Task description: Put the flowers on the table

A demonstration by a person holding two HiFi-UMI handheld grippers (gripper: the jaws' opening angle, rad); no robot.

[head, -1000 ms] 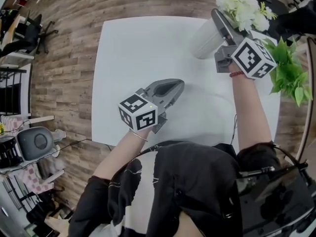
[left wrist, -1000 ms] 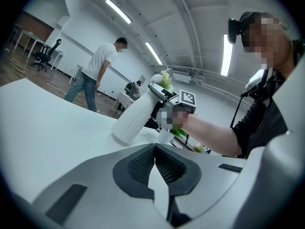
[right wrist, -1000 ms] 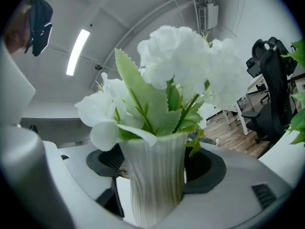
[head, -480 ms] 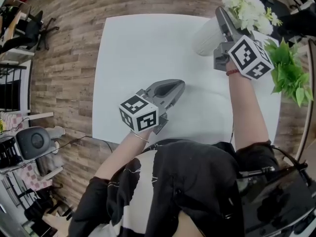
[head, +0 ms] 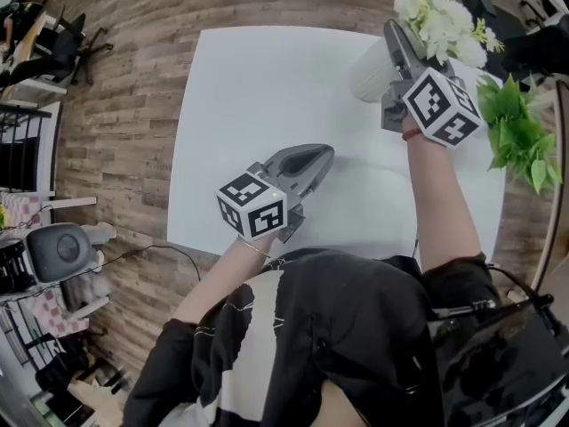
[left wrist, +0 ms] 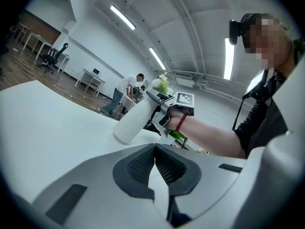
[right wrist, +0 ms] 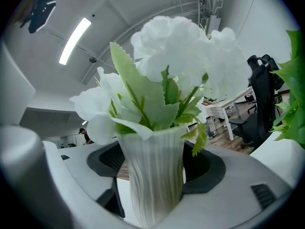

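The right gripper (head: 397, 43), fingers (right wrist: 209, 168) clamped on the tilted vase (head: 370, 71), crept up-frame — flowers (head: 440, 20) not yet upright on the desk (head: 258, 87); left gripper (head: 322, 156) fingers together.

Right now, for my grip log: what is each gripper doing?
Left gripper: shut, nothing between its jaws.
Right gripper: shut on the white vase of flowers.
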